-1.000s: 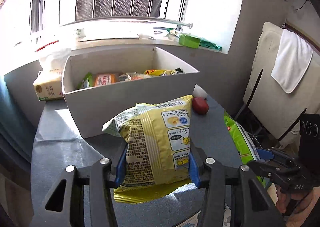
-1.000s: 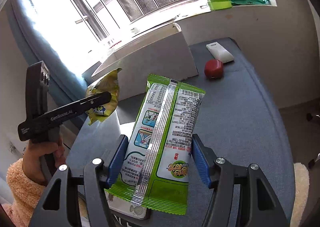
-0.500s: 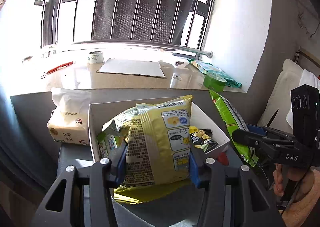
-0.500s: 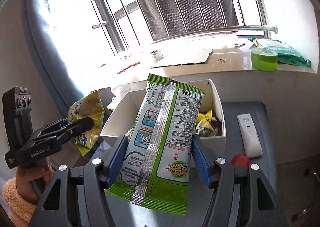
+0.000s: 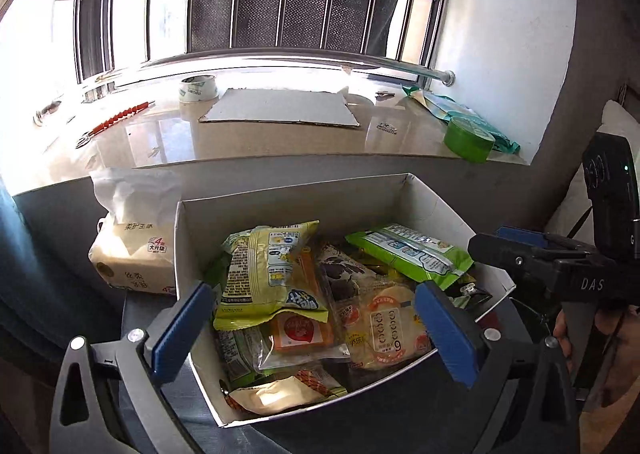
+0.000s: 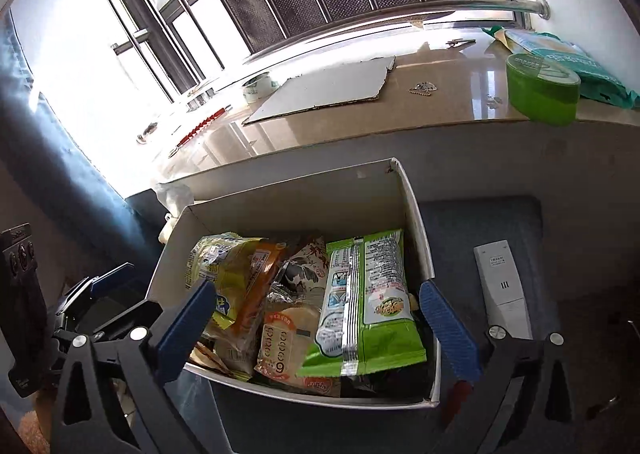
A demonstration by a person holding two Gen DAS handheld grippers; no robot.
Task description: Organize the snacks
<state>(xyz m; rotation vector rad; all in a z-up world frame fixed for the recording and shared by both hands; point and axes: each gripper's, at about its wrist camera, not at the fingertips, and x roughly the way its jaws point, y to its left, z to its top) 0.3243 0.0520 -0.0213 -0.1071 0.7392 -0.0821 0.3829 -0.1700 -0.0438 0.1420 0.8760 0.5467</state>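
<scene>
The white cardboard box stands on the grey worktop below the window sill, open at the top and filled with snack packets. The yellow snack bag lies in the box's left part, printed back upward, on top of an orange packet. The green snack packet lies in the right part, silver seam upward, its long edge close along the right wall. Between the two sit a round rice-cracker pack and a dark patterned packet.

The left claw hangs above the box with its blue pads spread wide; its jaws have just been opening, and nothing is between them, the yellow bag lying loose below. The right claw hangs likewise over the box, pads spread to the full; its jaws have just been opening, and the green packet lies free below them, touching neither pad.

In the left wrist view, a tissue pack stands just beside the box at 9 o'clock. In the right wrist view, a white remote lies on the worktop at 3 o'clock of the box. On the sill at 12 o'clock lie a sheet of cardboard, a tape roll and a green round tub.
</scene>
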